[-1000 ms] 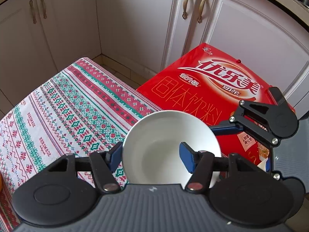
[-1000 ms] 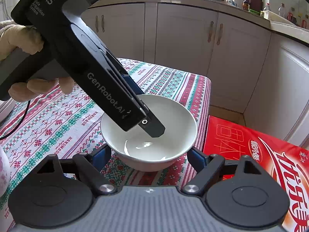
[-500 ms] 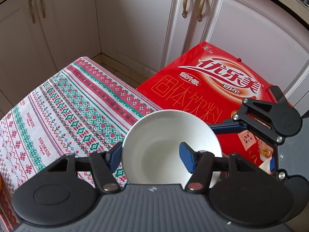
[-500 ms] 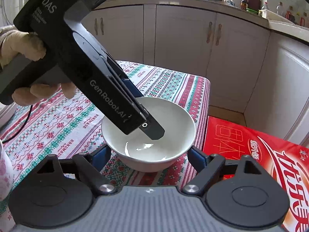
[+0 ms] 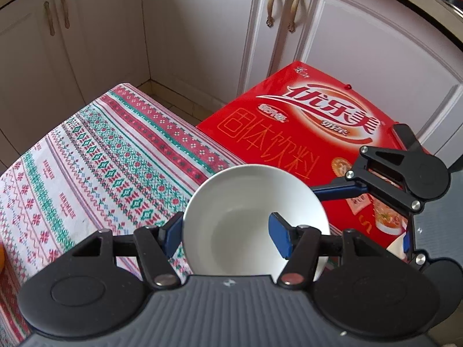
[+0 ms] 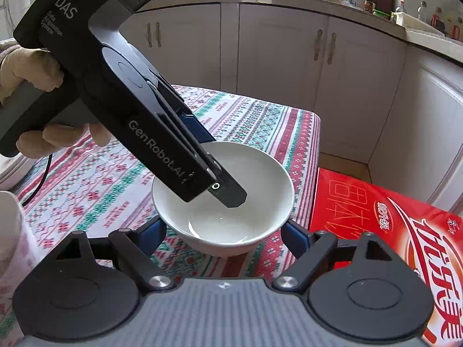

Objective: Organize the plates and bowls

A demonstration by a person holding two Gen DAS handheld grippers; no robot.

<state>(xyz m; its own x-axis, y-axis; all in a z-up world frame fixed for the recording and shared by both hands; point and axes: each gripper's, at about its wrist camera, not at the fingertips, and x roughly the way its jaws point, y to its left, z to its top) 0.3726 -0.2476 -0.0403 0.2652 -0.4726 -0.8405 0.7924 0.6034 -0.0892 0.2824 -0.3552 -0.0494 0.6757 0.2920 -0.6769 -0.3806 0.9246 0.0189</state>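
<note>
A white bowl (image 5: pixel 249 217) (image 6: pixel 231 202) is held just above the patterned tablecloth (image 5: pixel 101 167) near the table's corner. My left gripper (image 5: pixel 227 235) straddles the bowl's near-left rim, one blue finger outside and one inside, and looks shut on the rim. In the right wrist view the left gripper's body (image 6: pixel 139 121) reaches down into the bowl from the upper left. My right gripper (image 6: pixel 224 234) is open, its blue fingers spread on either side of the bowl, apart from its wall. The right gripper's fingers also show in the left wrist view (image 5: pixel 402 170).
A red printed carton (image 5: pixel 303 121) (image 6: pixel 390 225) lies on the floor beside the table's edge. White cabinet doors (image 5: pixel 202 29) stand behind. A white patterned cup (image 6: pixel 11 231) and a white dish edge (image 6: pixel 11 170) sit at the left on the table.
The bowl sits slightly higher in the left wrist view and the right gripper's fingers have shifted a little right. Both grips look the same.
</note>
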